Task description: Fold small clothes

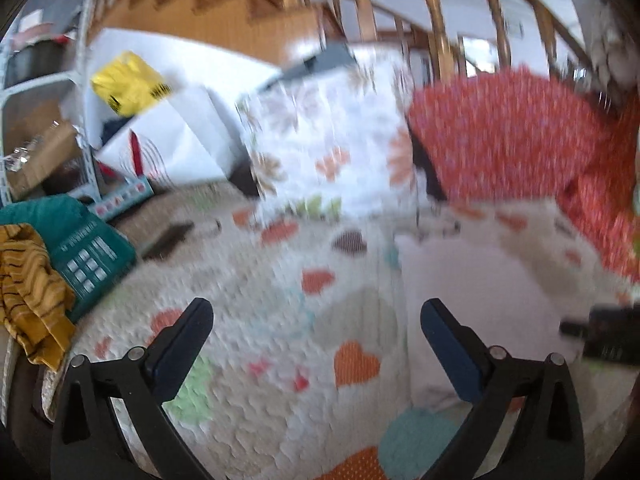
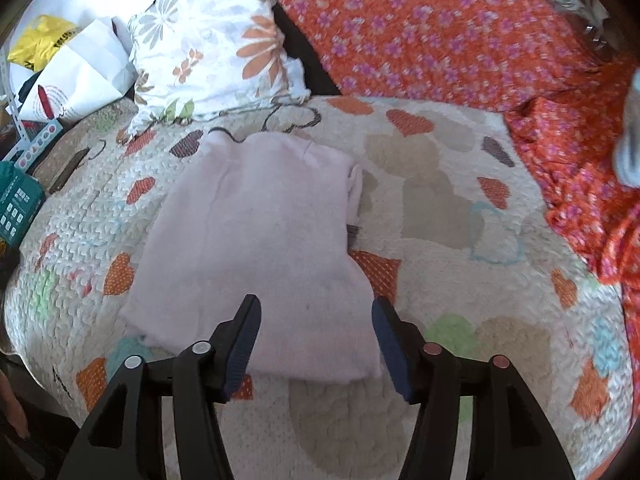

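A pale pink garment lies flat and folded on the heart-patterned quilt. My right gripper is open and empty, hovering just over the garment's near hem. In the blurred left wrist view the same pink garment lies to the right. My left gripper is open and empty over the quilt, left of the garment. A mustard striped garment hangs crumpled at the far left.
A floral pillow and an orange flowered blanket lie at the back. A teal box, a white bag and a yellow bag sit to the left. A dark object lies at the right edge.
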A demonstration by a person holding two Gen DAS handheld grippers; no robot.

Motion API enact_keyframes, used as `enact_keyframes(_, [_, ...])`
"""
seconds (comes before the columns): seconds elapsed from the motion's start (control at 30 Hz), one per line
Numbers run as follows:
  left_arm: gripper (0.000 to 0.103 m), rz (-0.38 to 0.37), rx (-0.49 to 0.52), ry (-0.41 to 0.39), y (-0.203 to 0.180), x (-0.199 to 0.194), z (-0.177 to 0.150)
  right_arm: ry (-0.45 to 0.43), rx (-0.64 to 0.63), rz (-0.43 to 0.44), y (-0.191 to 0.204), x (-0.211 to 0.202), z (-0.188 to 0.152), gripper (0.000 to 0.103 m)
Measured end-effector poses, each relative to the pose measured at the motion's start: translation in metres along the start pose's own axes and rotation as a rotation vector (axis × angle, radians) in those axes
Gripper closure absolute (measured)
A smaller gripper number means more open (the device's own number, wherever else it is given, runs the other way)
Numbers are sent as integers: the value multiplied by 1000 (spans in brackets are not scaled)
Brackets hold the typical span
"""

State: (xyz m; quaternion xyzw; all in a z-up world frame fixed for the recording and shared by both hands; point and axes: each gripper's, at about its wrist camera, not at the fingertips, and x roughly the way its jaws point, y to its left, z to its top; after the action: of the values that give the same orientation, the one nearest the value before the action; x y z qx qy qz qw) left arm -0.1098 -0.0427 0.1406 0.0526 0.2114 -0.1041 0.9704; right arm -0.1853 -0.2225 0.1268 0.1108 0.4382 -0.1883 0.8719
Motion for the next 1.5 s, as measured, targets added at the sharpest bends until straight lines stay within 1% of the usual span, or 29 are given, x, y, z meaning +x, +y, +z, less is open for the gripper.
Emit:
enact_keyframes(0.1, [0, 15, -40, -59, 4, -20, 2, -1, 42, 1, -2, -10, -17, 39])
enact_keyframes(0.17, [0, -26, -62, -53, 4, -28, -1, 2, 73, -7, -5, -14, -28, 39])
enact_keyframes(0.23, [0, -87, -56, -21, 2, -30, -5, 10, 103, -10, -9, -15, -37, 39])
enact_keyframes(0.27, [0, -105, -40, 10, -2, -28, -9, 13, 114, -12, -11, -15, -40, 39])
enact_keyframes(0.33, [0, -108, -18, 48, -9, -25, -15, 29, 138, -20, -15, -14, -48, 39])
enact_keyframes(0.47, [0, -133, 3, 162, -19, -9, -30, 55, 144, -48, -15, -10, -63, 39])
enact_keyframes(0.57, [0, -140, -6, 209, -22, -2, -39, 61, 134, -70, -13, -9, -69, 38])
enact_keyframes(0.63, [0, -131, 6, 226, -24, 1, -44, 65, 123, -77, -10, -7, -70, 38])
enact_keyframes(0.7, [0, -108, 42, 243, -29, 6, -49, 67, 109, -82, -7, -5, -69, 38])
enact_keyframes(1.0, [0, -95, 78, 338, -36, 26, -62, 66, 41, -104, 7, 0, -69, 36])
enact_keyframes(1.13, [0, -102, 65, 388, -35, 36, -68, 75, 31, -105, 9, 3, -69, 36])
enact_keyframes(1.27, [0, -120, 30, 449, -31, 46, -73, 84, 32, -106, 8, 6, -69, 36])
enact_keyframes(1.37, [0, -119, 14, 473, -29, 50, -77, 89, 26, -104, 9, 8, -69, 36])
enact_keyframes(1.5, [0, -119, 5, 479, -28, 51, -77, 88, 18, -104, 11, 9, -69, 35])
